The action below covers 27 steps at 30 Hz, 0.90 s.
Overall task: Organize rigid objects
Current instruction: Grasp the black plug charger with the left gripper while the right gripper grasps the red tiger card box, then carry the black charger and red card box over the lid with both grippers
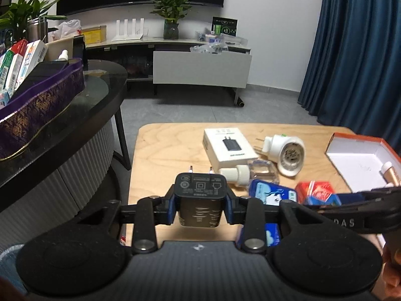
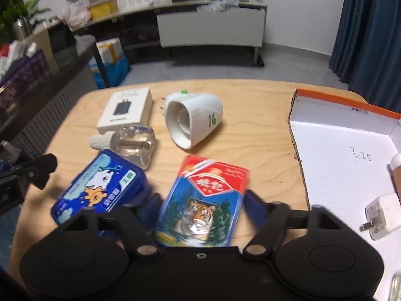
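My left gripper (image 1: pixel 200 207) is shut on a black charger plug (image 1: pixel 199 198), prongs pointing away, held above the near left part of the wooden table (image 1: pixel 163 155). My right gripper (image 2: pixel 200 208) has its blue pads either side of a red and blue tiger pack (image 2: pixel 203 200); whether they press on it I cannot tell. A blue bear tin (image 2: pixel 100 188) lies left of it. The orange-edged white box (image 2: pixel 345 165) at the right holds a white plug (image 2: pixel 381 215).
On the table lie a white charger box (image 2: pixel 126 110), a clear bottle (image 2: pixel 132 143) and a white plug-in vaporizer (image 2: pixel 195 120). A dark counter (image 1: pixel 75 115) with a purple basket (image 1: pixel 42 100) stands at the left.
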Each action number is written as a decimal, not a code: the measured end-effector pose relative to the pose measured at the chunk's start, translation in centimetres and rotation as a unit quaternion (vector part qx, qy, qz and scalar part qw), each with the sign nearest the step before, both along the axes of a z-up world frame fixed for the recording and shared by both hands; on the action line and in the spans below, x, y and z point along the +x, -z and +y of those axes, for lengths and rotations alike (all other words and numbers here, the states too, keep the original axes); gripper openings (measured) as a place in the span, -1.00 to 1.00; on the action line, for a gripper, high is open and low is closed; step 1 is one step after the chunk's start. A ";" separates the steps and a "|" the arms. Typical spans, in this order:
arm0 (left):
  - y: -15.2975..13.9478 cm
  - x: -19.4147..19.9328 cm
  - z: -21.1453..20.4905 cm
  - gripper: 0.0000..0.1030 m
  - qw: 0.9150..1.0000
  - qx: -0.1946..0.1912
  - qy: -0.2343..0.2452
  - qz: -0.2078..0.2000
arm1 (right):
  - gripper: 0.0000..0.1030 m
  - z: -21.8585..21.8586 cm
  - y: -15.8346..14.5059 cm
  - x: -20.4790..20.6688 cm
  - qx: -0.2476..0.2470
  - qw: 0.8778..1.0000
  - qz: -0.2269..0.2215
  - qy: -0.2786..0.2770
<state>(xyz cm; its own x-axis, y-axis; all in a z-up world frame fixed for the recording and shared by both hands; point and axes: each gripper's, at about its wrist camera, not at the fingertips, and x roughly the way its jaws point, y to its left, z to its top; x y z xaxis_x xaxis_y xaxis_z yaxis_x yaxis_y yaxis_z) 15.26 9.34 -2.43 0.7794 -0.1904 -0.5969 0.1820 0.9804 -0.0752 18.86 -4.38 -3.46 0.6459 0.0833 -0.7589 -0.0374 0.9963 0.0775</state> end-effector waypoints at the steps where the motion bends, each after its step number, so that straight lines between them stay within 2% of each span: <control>1: -0.2 -0.2 -0.1 -0.29 1.000 0.000 0.000 -0.002 | 0.41 -0.4 -0.1 -0.3 0.004 1.000 -0.003 -0.006; 6: -1.3 -1.8 -1.3 -0.29 1.000 -0.008 0.002 -0.006 | 0.39 -2.5 -1.1 -2.5 0.010 1.000 -0.025 -0.012; 12: -2.8 -4.4 -4.3 -0.29 1.000 -0.014 0.008 -0.014 | 0.39 -5.8 -4.8 -5.7 0.021 0.996 -0.081 -0.002; 16: -4.0 -6.2 -7.2 -0.29 0.999 -0.020 0.020 -0.016 | 0.39 -9.5 -7.3 -8.2 0.020 0.993 -0.114 0.017; 21: -5.2 -7.6 -12.0 -0.29 0.998 -0.039 0.056 -0.018 | 0.39 -15.6 -9.1 -10.4 0.018 0.989 -0.134 0.059; 27: -5.6 -6.1 -16.8 -0.28 0.993 -0.062 0.097 -0.022 | 0.39 -21.9 -9.5 -10.9 0.016 0.986 -0.148 0.072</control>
